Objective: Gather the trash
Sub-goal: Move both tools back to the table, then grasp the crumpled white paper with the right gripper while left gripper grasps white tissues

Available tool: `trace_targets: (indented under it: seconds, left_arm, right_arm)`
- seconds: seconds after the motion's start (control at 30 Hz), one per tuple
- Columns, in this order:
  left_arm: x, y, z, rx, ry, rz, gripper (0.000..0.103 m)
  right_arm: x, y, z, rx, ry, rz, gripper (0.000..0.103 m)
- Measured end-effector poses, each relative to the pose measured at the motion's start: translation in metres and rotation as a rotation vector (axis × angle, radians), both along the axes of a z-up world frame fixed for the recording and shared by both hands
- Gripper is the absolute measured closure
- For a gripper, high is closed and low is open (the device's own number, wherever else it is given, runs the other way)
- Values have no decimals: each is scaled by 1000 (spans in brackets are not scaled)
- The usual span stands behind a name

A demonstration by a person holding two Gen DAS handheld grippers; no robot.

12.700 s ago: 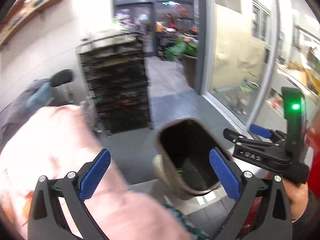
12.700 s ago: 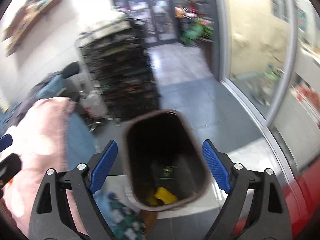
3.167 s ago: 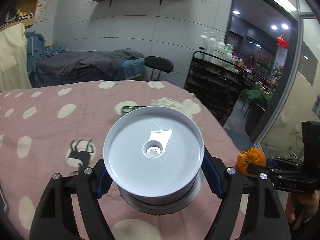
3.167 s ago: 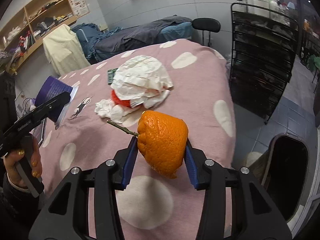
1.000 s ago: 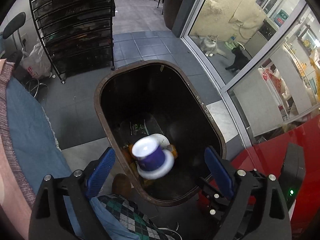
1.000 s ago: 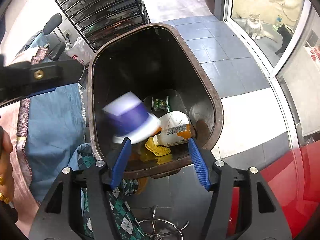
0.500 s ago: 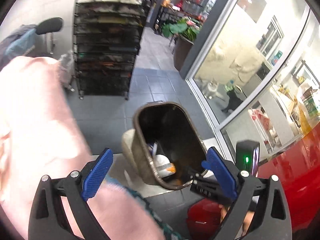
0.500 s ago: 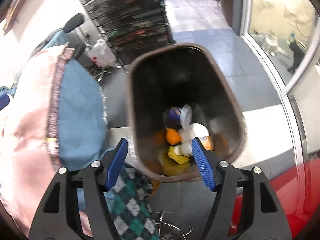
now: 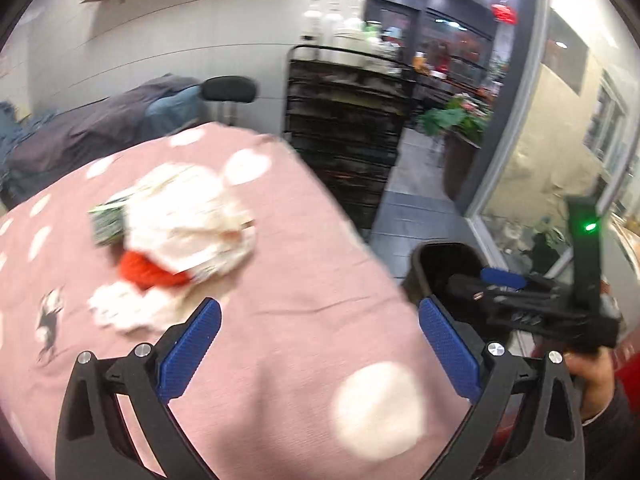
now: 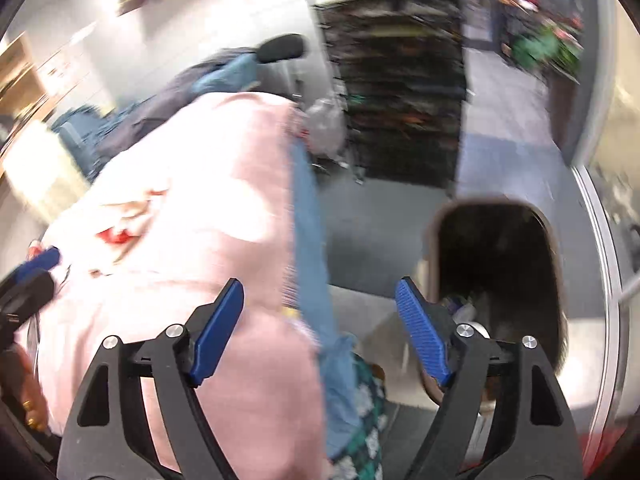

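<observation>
My left gripper (image 9: 320,344) is open and empty above the pink dotted tablecloth (image 9: 304,296). A pile of crumpled white paper (image 9: 188,204) with a red piece (image 9: 148,272) under it and a green wrapper (image 9: 106,222) beside it lies on the cloth, ahead and to the left. The dark trash bin (image 9: 444,264) stands past the table's right edge. My right gripper (image 10: 320,332) is open and empty near the table's corner; the bin (image 10: 496,248) with trash at its bottom is to its right. The right gripper also shows in the left wrist view (image 9: 500,280).
A black wire rack (image 9: 344,128) stands behind the table beside a black stool (image 9: 228,90). Blue cloth (image 10: 312,248) hangs down the table's side. A glass wall (image 9: 552,168) runs along the right. Grey floor tiles (image 10: 496,160) lie between rack and bin.
Both grippers have swung away from the bin and back toward the table. The left wrist view now looks over the tablecloth and the paper pile. Both views are motion-blurred.
</observation>
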State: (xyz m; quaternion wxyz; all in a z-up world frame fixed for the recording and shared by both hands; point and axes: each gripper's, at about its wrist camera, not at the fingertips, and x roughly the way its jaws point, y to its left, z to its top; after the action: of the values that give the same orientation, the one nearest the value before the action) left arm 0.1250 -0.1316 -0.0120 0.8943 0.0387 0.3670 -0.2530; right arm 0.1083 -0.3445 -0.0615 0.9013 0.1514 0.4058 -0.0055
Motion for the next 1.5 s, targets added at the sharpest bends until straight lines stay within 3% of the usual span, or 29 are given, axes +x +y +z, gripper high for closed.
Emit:
trace_targets:
  seconds: [0.17,0.37,0.6,0.7,0.83,0.97,1.03,1.13,1.17,1.2,1.3,1.5]
  left_arm:
    - [9,61,-9,-25,34,135,5]
    - [14,102,-24,7,75,245,6]
    - [12,126,-31,-9,96,271,5]
    - [12,127,-31,-15,95,271,5]
    - [14,129,-33,-20,98,270,5]
    - [16,132,-34,-11,104,269,5]
    - [19,133,-36,-8,108,267,5]
    - [25,136,-40,3,115,271,5]
    - [28,136,-42,5,120,270,5]
    - [31,136,-43,8,123,270,5]
    - [41,134,-47,34,125,263,5]
    - [52,130,-47,56,126,255,5]
  right_arm:
    - [21,46,15,-36,-15,164,24]
    - [49,105,33,-102,-19,353,24]
    - [83,167,43,-171,-4,523,19]
    - [101,201,37,-256,14,589,18]
    - [122,227,31,-340,2,614,18]
    - [149,233,28,-352,20,602,19]
    - [154,234,27,-350,29,603,32]
    - [155,229,30,-328,26,595,68]
    - [155,227,32,-320,22,590,86]
    - [155,224,33,-307,20,582,91]
    - [156,214,37,-284,7,553,100]
    - [154,202,52,-223,-51,536,99]
